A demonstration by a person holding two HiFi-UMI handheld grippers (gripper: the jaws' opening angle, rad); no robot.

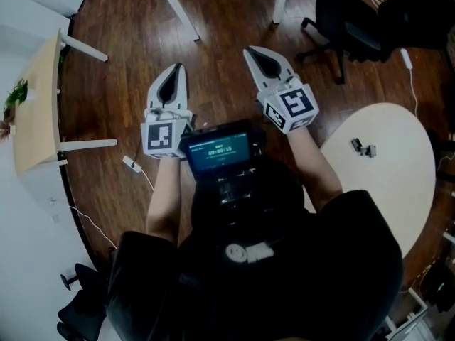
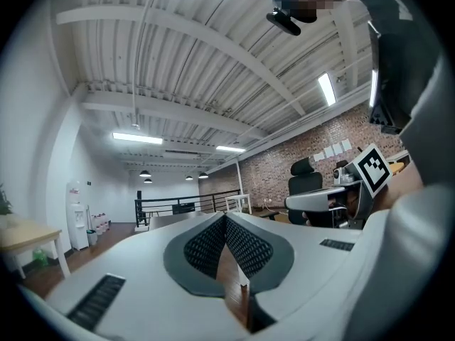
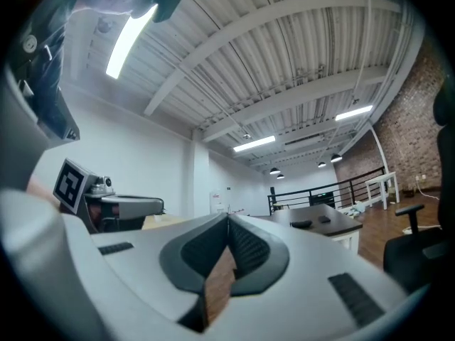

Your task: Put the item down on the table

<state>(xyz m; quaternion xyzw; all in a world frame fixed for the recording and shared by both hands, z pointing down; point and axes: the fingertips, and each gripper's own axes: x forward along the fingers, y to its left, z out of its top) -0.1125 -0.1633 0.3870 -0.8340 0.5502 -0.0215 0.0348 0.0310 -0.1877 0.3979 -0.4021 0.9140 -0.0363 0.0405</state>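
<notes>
The left claw [image 1: 178, 68] and right claw [image 1: 250, 51] are both pressed together and empty, level above the floor [image 1: 220, 20]. No item is carried. 1 small object [image 1: 362, 148] lies on the round surface [image 1: 398, 190], well apart. Placing looks done or not begun, and any next move means turning there.

Open floor [image 1: 213, 55] ahead, between desk [image 1: 35, 112] at left and round table [image 1: 398, 190] at right. Chair [image 1: 341, 23] blocks far right, white table legs [image 1: 181, 13] stand ahead, cable [image 1: 132, 165] lies low left. Round table top mostly bare; small objects [image 1: 362, 148] near its far edge.
</notes>
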